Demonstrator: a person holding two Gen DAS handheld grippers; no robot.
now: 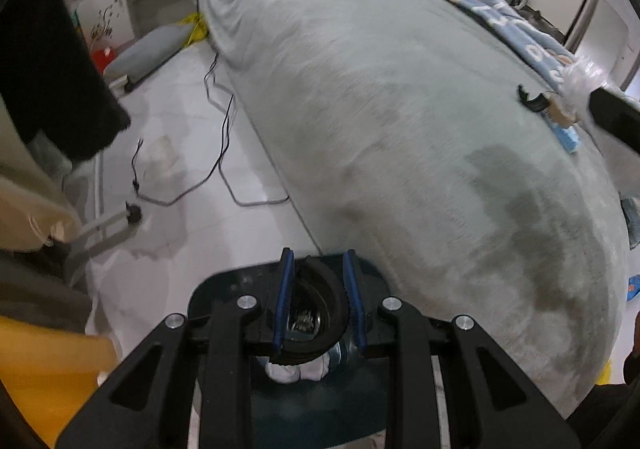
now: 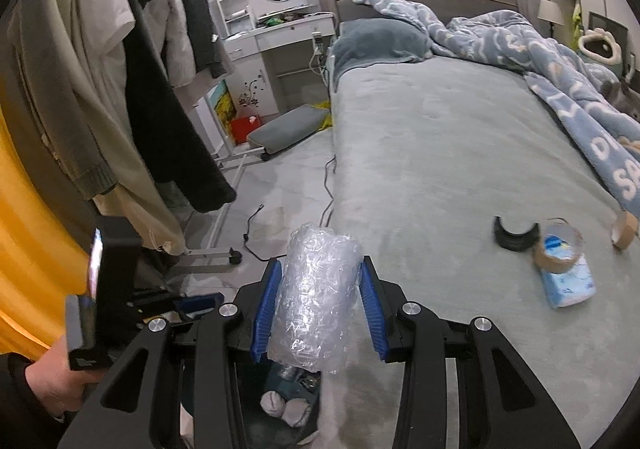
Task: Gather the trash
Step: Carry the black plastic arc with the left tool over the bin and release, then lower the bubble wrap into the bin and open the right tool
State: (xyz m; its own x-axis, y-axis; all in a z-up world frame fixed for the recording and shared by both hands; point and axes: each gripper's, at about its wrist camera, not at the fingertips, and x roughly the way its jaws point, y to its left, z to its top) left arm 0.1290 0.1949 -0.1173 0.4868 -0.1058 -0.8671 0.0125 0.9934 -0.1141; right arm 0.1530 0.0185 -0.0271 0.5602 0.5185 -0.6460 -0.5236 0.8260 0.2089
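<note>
My right gripper [image 2: 318, 269] is shut on a roll of clear bubble wrap [image 2: 312, 301] and holds it at the near left corner of the bed, above a dark trash bin [image 2: 276, 397] with crumpled white paper inside. My left gripper [image 1: 318, 261] is shut on the black ring rim [image 1: 320, 313] of that trash bin [image 1: 224, 289] beside the bed. On the grey bed sheet [image 2: 420, 153] lie a black curved plastic piece [image 2: 514, 235], a brown tape roll [image 2: 558, 249], a blue tissue pack [image 2: 570, 283] and a second tape roll [image 2: 624, 229].
A blue patterned blanket [image 2: 560, 81] is bunched on the bed's right side. Clothes hang on a rack [image 2: 140, 89] to the left. Black cables [image 1: 224, 137] trail on the tiled floor. A grey cushion [image 2: 286, 127] and a white vanity [image 2: 276, 29] stand beyond.
</note>
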